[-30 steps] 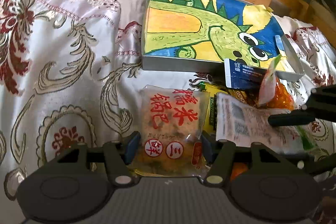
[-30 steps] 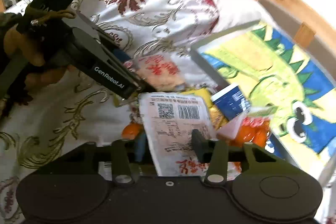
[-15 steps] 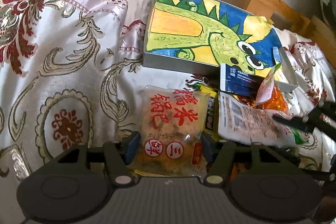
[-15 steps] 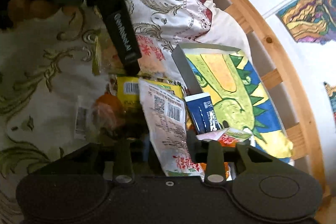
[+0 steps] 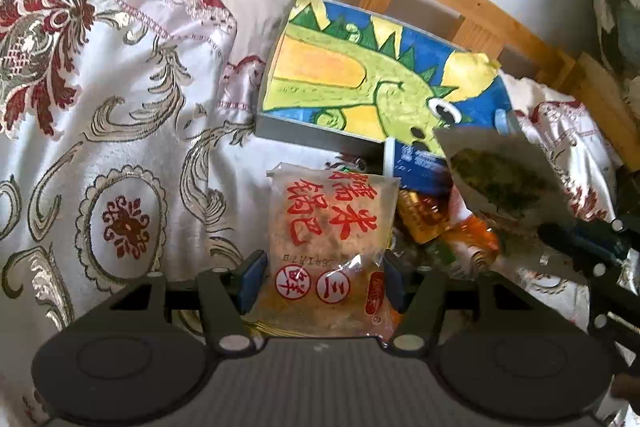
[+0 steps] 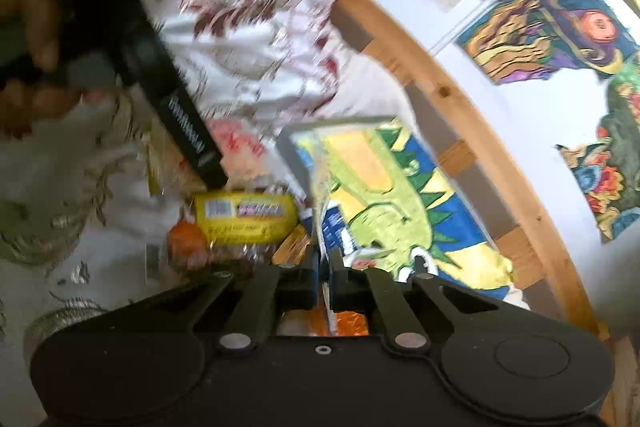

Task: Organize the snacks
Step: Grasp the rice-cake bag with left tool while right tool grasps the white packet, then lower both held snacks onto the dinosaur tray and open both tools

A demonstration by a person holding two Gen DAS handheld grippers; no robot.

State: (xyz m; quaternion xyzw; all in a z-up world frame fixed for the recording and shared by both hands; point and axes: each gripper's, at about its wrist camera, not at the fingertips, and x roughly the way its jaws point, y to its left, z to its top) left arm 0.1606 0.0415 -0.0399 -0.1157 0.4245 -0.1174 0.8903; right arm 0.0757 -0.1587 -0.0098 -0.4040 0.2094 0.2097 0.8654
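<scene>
Setting: a bed (image 5: 120, 155) with a brocade cover, a wooden headboard behind; a shallow dinosaur-lined box (image 5: 360, 87) lies at 12 o'clock from the snack heap.
Left tool (image 5: 322, 281): fingers spread wide, one either side of the lower end of the rice-cracker bag (image 5: 332, 239), not pinching it as far as I can tell. The bag lies flat on the bed.
Right tool (image 6: 325, 283): fingers nearly together, clamped on the thin edge of a seaweed packet (image 5: 500, 179). In the left view the packet hangs in the air at 2 o'clock from the cracker bag, above the heap, near the box's front corner.
Heap: a yellow pack (image 6: 244, 219), an orange jelly (image 6: 186, 241) and a blue sachet (image 5: 416, 167) lie bunched together just in front of the box.
Handling, cracker bag: light, crinkly, slick film; the contents look brittle, so I'd judge a squeeze across the middle would crush them. Better to take the flat sealed seam at the near end.
Handling, seaweed packet: very light and floppy, held by one edge, so it will swing and could slip from the grip if moved fast.
Likely step: carrying the packet over to the box.
</scene>
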